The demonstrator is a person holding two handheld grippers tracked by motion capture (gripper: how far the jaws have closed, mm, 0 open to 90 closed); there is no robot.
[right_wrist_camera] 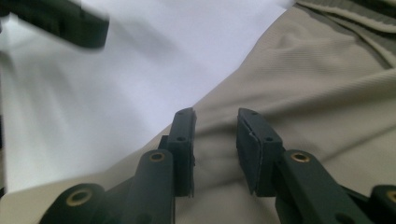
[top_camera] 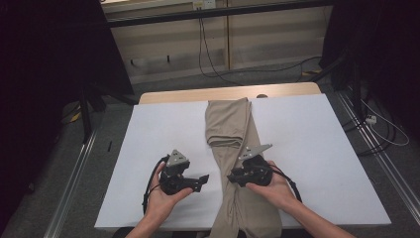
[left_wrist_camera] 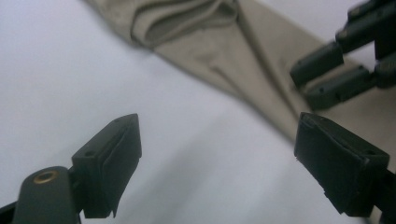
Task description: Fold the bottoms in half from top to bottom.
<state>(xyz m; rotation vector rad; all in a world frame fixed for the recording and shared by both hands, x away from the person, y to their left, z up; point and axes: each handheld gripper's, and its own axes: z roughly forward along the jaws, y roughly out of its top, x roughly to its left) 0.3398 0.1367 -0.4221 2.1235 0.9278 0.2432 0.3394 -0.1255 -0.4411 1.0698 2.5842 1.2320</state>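
Observation:
Beige trousers (top_camera: 233, 124), folded lengthwise, run from the far edge of the white table cover (top_camera: 163, 129) to its near edge. My left gripper (top_camera: 203, 179) hovers over bare cover just left of the cloth, jaws wide open and empty (left_wrist_camera: 217, 126), facing the trousers (left_wrist_camera: 243, 56). Opposite it, my right gripper (top_camera: 232, 177) is low over the trousers' left edge. Its jaws (right_wrist_camera: 216, 114) stand a narrow gap apart above the cloth (right_wrist_camera: 317, 84), with nothing pinched between the pads. The two grippers point at each other, a short gap apart.
A wooden table edge (top_camera: 228, 92) shows beyond the white cover. Cables (top_camera: 208, 59) trail on the floor behind. Dark stands (top_camera: 86, 104) and floor rails (top_camera: 381, 163) flank the table. The cover lies bare on both sides of the trousers.

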